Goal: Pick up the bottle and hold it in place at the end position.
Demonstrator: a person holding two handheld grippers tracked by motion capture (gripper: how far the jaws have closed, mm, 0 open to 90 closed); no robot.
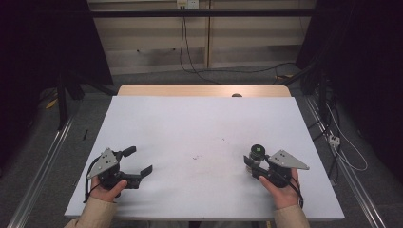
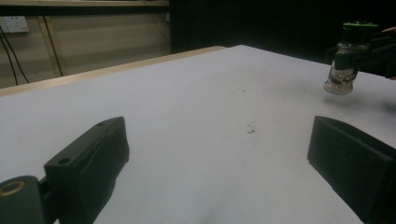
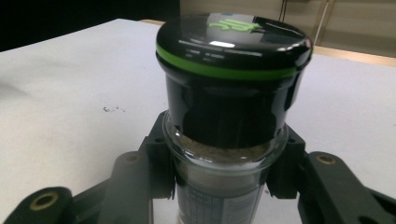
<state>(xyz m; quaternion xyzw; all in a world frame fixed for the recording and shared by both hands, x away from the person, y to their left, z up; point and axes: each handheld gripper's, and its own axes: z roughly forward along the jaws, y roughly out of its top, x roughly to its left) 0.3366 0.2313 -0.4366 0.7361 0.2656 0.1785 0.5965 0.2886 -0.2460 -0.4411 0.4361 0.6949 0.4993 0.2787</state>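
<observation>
The right gripper (image 1: 252, 166) is clamped on a small clear glass grinder jar with a black cap ringed by a thin green band (image 1: 257, 153). In the right gripper view its two black jaws press against the glass neck from either side, just under the cap (image 3: 233, 70), and a layer of brownish ground contents shows inside the glass below the cap's skirt. The jar (image 3: 224, 186) stands upright in the grip. From the left gripper view the same jar (image 2: 346, 63) hangs a little above the white table surface (image 2: 196, 116) — a soft shadow lies under it and its base does not touch the board. In the high view it sits toward the near right part of the table (image 1: 199, 123), in front of the person's right hand (image 1: 284, 190).

The left gripper (image 1: 138, 162) is well apart from the jar, at the near left of the table, held in the person's left hand (image 1: 110, 189). Its jaws are spread wide with nothing between them — the left gripper view shows bare white surface in the gap, with a few small dark specks (image 2: 251, 128) on the board beyond. A grey three-cornered plate (image 1: 103, 161) rides on top of it, and a matching one (image 1: 287, 159) tops the right gripper.

Beyond the white surface, a light wooden edge (image 1: 204, 90) shows at the table's far side.
</observation>
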